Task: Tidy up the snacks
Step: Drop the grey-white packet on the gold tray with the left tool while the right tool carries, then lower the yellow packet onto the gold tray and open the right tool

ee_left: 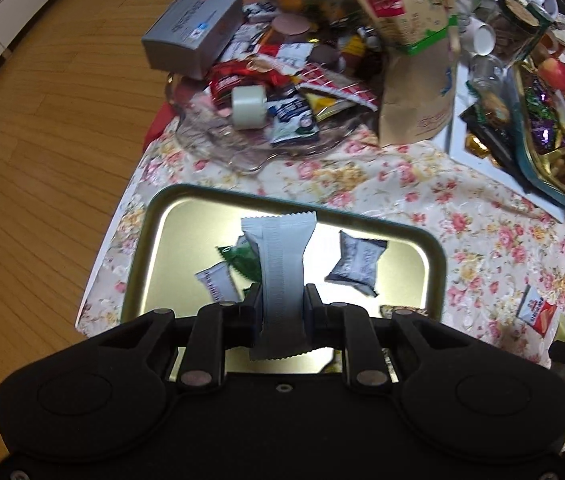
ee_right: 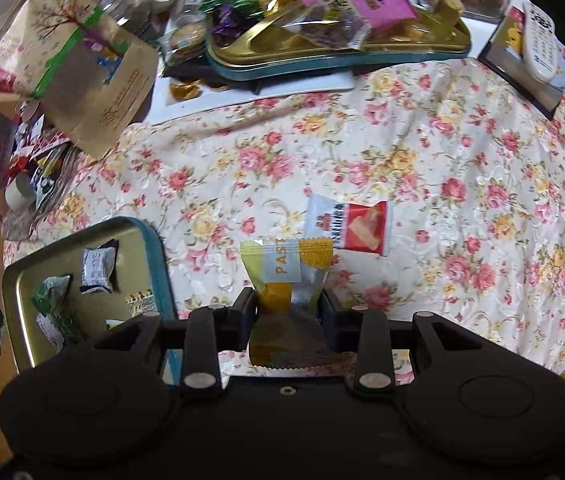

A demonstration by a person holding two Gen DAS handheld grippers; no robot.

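My left gripper is shut on a white snack packet and holds it above the gold metal tray. In the tray lie a grey packet, a green packet and a small white packet. My right gripper is shut on a yellow snack packet over the floral tablecloth, right of the same tray. A red and white packet lies on the cloth just beyond it.
A glass dish piled with snacks, a grey box and a brown paper bag stand at the back. A second gold tray full of sweets sits at the far side. A remote lies far right. The table edge and wooden floor are at left.
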